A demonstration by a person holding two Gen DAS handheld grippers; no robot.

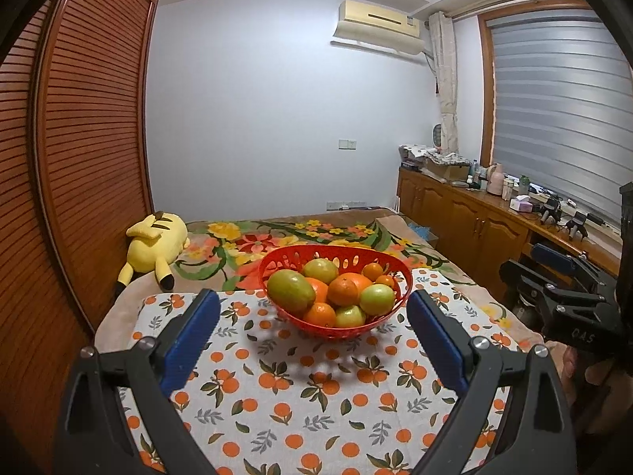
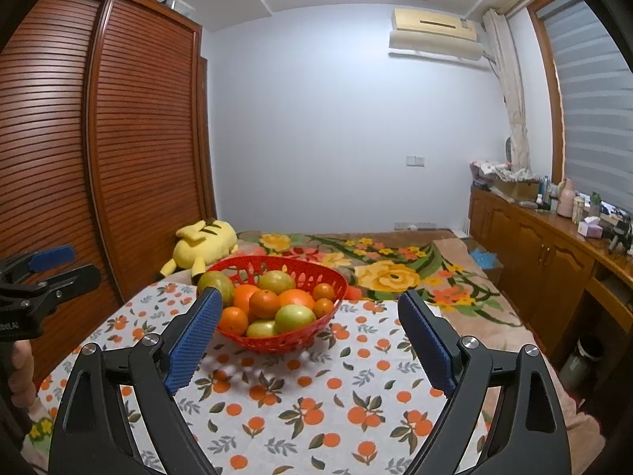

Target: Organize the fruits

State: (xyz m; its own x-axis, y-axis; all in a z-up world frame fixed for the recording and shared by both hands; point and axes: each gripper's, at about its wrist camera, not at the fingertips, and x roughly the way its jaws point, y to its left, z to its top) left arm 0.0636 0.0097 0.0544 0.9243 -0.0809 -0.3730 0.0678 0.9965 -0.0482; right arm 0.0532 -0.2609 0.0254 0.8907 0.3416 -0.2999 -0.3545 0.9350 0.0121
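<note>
Red basket (image 1: 277, 265) holds seven oranges (image 1: 342, 289), five green fruits (image 1: 290, 291).

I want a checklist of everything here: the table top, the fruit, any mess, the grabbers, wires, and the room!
Surface: orange-print cloth laid over a floral blanket.
Job's things: red basket on the cloth, holding oranges and green fruits.
Clutter: yellow plush toy on the blanket.
Grippers: left gripper and right gripper both have jaws open and empty, short of the basket.
Cables: nothing seen on the cloth.
Surroundings: louvred wardrobe, air conditioner, crowded sideboard, window blinds.
</note>
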